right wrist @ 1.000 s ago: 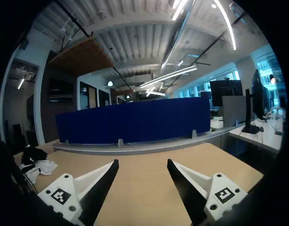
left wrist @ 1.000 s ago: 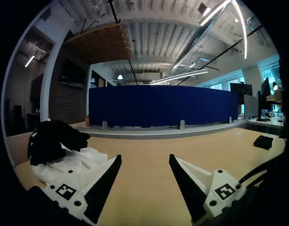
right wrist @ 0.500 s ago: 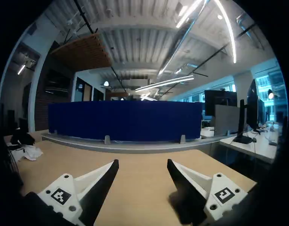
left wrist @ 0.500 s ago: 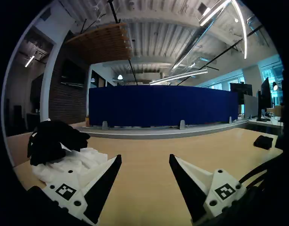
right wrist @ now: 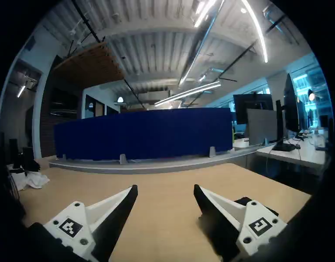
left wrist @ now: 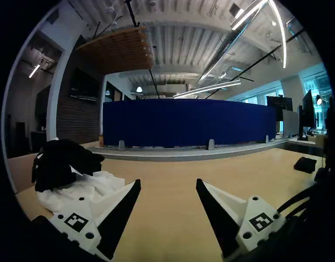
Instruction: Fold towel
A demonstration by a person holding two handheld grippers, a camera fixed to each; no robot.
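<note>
The left gripper (left wrist: 167,182) sat low over a wooden table (left wrist: 176,174). Its jaws were wide open, and nothing was between them, just bare wood.

The towels were in a messy pile on the near left side of the table. A white towel (left wrist: 87,187) lay at the bottom, all crumpled. A black towel (left wrist: 63,162) sat on top of it in a heap. The white towel was just beside the left finger (left wrist: 108,208) of this gripper. I could not tell if they touched. Far off on the right side of the table lay a small black cloth (left wrist: 305,164), flat and neat, well apart from the pile.

The right gripper (right wrist: 165,187) was low over the same table (right wrist: 167,183). Its jaws were wide open too, and it held nothing. A dark cloth (right wrist: 240,201) lay just past its right finger (right wrist: 230,214), and the finger hid part of it. In the right gripper view the pile was far away on the left, with the white towel (right wrist: 32,179) and the black towel (right wrist: 29,165) looking very small.

A long blue wall (left wrist: 185,122) stood at the far edge of the table. Computer screens (right wrist: 259,115) stood on desks far off to the right. Long bright lights (left wrist: 278,26) ran across the ceiling.
</note>
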